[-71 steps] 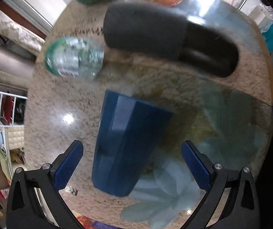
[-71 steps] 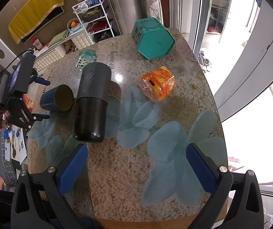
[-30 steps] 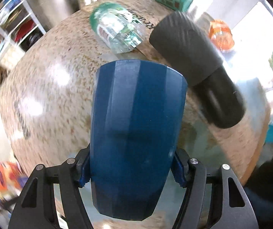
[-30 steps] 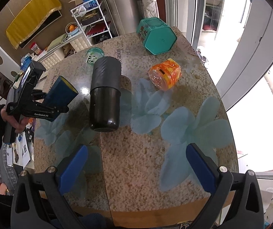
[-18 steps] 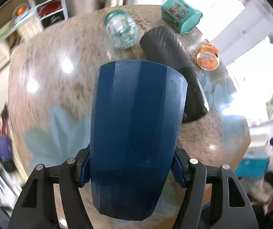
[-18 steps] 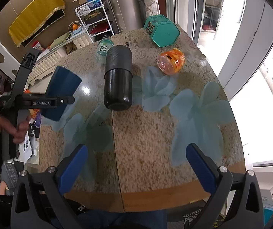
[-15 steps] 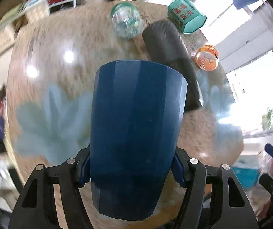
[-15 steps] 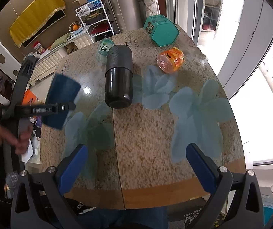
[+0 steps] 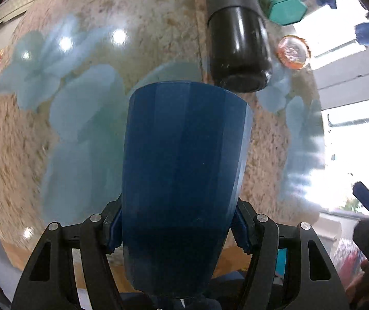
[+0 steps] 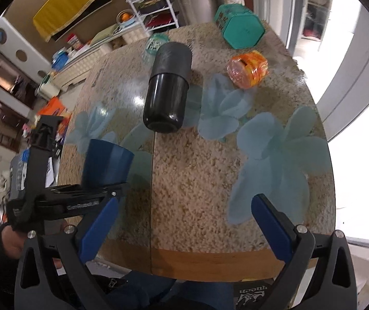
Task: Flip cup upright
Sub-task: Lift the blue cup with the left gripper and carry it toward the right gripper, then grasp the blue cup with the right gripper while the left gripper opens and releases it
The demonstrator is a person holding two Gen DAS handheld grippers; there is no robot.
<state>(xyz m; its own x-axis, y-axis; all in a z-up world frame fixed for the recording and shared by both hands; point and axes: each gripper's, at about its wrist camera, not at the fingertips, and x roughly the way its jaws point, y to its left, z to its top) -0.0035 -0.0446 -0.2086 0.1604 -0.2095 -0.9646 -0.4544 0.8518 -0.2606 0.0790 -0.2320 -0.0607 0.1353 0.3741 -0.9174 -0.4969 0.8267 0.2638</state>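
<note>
My left gripper (image 9: 178,228) is shut on the dark blue faceted cup (image 9: 182,175), clamping it near its narrow base, with the wide rim pointing away from the camera. In the right wrist view the same cup (image 10: 107,162) hangs in the left gripper (image 10: 94,188) above the table's front left part, rim up and tilted a little. My right gripper (image 10: 184,222) is open and empty, above the table's front edge.
On the round speckled table (image 10: 184,180) with pale blue flower prints lie a black cylinder flask (image 10: 167,87), an orange jar (image 10: 247,69), a teal hexagonal tin (image 10: 240,25) and a clear green-labelled bottle (image 10: 153,45). Shelves and clutter stand beyond the far left.
My left gripper closed on the lying cup, lifted it and swung it toward the table's front left, turning it rim-up. My right gripper drew back toward the front edge and stayed open.
</note>
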